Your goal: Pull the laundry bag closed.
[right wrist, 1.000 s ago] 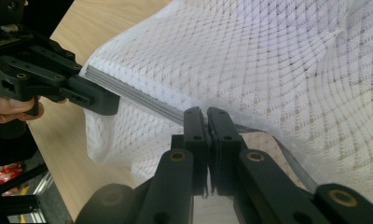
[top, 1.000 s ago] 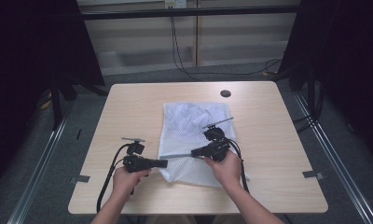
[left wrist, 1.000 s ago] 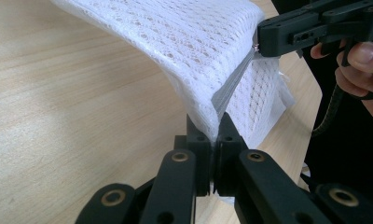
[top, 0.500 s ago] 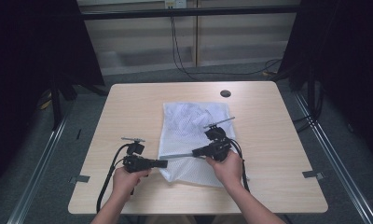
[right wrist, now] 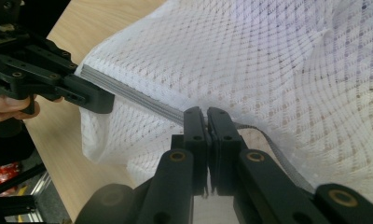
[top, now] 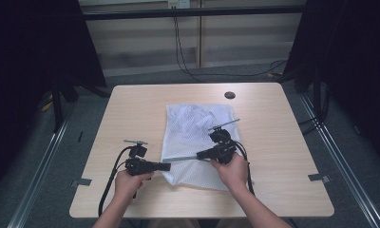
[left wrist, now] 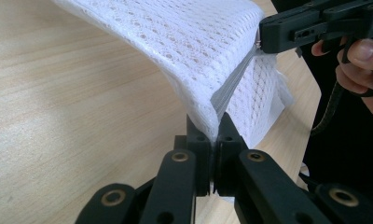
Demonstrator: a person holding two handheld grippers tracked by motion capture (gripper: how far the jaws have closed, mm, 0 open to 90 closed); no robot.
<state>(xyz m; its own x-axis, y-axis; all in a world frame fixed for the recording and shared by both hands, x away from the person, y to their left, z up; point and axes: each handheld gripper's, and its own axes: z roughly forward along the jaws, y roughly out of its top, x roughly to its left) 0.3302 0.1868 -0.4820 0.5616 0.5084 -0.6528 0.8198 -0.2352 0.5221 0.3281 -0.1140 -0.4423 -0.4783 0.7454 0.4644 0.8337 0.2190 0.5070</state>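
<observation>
A white mesh bag with a grey zipper lies flat on the middle of the wooden table. Its near left part is lifted off the wood. My left gripper is shut on the bag's left edge at the zipper's end; in the left gripper view the jaws pinch the mesh beside the zipper. My right gripper is shut on the zipper further along; in the right gripper view it clamps the grey zipper that runs to the left gripper. The zipper is stretched taut between them.
A round black grommet sits near the table's far edge. Cables trail from both grippers over the near edge. Bare wood lies left and right of the bag. Dark curtains and metal floor rails flank the table.
</observation>
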